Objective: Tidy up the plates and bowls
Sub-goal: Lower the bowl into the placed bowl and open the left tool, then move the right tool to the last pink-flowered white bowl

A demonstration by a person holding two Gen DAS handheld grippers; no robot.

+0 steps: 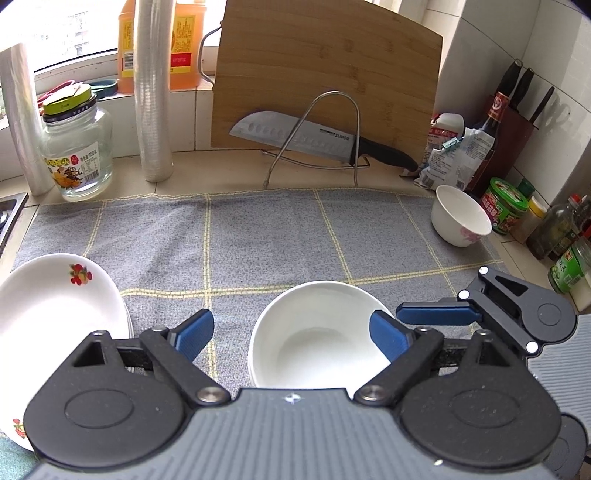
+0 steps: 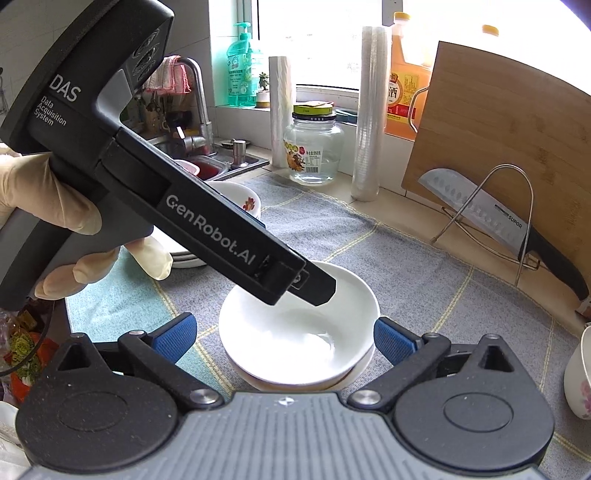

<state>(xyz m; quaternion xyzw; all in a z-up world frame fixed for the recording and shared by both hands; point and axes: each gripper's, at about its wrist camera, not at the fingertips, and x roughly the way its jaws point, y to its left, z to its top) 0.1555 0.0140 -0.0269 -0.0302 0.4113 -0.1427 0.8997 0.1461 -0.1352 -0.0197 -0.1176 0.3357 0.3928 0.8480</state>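
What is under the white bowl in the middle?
The white bowl sits on another white dish whose rim peeks out below it, both on the grey checked cloth. Whether more dishes hide underneath is covered. The bowl looks empty inside.

Sunlit window, white-tiled wall

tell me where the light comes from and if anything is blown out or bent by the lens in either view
Left wrist view: daylight from the window at top left, which is blown out; the cutting board edges bow from fisheye. Right wrist view: the window behind the glass jar is overexposed, there is a glare patch inside the white bowl, and the counter curves at the frame edges.
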